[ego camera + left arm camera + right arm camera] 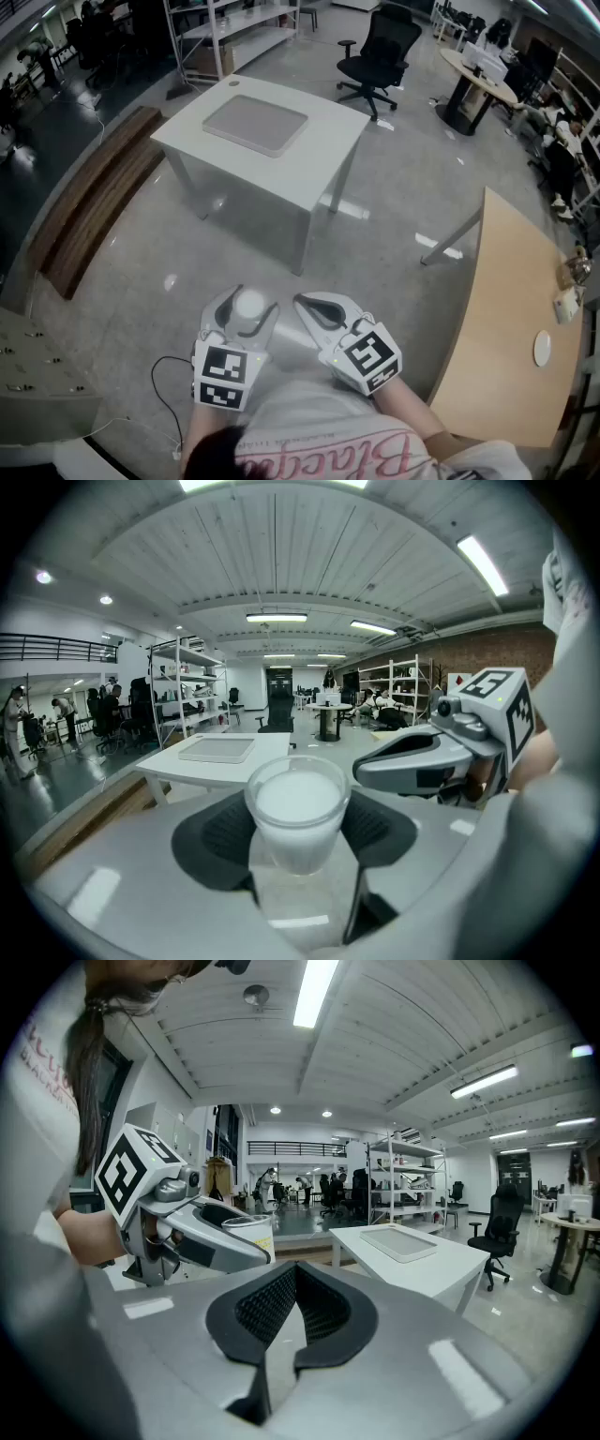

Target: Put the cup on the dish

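Left gripper view: my left claw (298, 836) clamps the cup (297, 803) mid-wall; I judge it light, thin-walled, crushable. My right claw (292, 1312) sits closed, empty.

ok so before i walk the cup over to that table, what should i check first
1. Grip on the cup: ok, the left gripper fingers press it from both sides.
2. Cup upright: ok, its rim faces up.
3. Right gripper free: ok, fingers together, nothing between them.
4. Dish ready: ok, it lies flat on the white table with nothing on it.
5. Dish within reach: not ok, open floor lies between it and both grippers.
6. Spill risk: cannot tell whether the white in the cup is liquid.
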Available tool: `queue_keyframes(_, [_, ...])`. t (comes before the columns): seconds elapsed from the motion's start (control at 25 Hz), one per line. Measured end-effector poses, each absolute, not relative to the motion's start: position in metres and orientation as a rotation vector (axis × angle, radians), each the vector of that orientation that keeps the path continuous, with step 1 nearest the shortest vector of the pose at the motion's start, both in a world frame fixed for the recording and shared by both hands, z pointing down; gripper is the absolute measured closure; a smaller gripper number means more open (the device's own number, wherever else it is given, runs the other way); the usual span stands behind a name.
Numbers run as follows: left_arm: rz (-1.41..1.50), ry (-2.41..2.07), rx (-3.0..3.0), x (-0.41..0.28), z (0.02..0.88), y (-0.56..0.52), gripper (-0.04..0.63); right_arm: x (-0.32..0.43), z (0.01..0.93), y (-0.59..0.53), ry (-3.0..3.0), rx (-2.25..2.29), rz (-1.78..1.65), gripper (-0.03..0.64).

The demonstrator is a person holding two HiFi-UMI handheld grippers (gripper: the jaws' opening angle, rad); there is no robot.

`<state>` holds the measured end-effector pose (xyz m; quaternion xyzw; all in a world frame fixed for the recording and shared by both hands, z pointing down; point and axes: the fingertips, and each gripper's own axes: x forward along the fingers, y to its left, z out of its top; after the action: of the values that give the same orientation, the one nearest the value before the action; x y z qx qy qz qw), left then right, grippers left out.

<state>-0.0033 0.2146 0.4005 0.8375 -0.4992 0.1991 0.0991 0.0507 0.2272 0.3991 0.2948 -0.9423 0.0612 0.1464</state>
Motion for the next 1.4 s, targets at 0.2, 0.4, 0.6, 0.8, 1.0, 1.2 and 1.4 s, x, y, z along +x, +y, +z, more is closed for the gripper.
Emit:
queue_keyframes(0.2, [0.598,-1.474,2.471,0.002,0.403,0.214,0.331,0.058,0.403,0.222,-2.702,0.847,0.186,0.615])
queue_keyframes(0.4, [0.586,-1.462,2.471,-0.001,0.403,0.208,0.331,0.054,0.402,0.217,-2.715,0.854,0.197,0.615])
queue_keyframes(0.6, [0.581,-1.459,2.480,-0.007,0.404,0.189,0.331,0.047,0.406,0.202,-2.707,0.856,0.197,0.616])
queue_keyframes(0.8, [0.563,-1.451,2.491,-0.016,0.403,0.153,0.331,0.043,0.412,0.168,-2.678,0.885,0.215,0.615])
queue_keyframes(1.0, [0.539,-1.438,2.511,-0.029,0.399,0.112,0.331,0.033,0.411,0.131,-2.664,0.916,0.212,0.615])
queue_keyframes(1.2, [0.527,-1.404,2.534,-0.042,0.396,0.071,0.331,0.023,0.411,0.090,-2.630,0.968,0.219,0.615])
queue_keyframes(1.4, [0.534,-1.370,2.553,-0.056,0.398,0.040,0.331,0.015,0.418,0.054,-2.579,1.015,0.208,0.615])
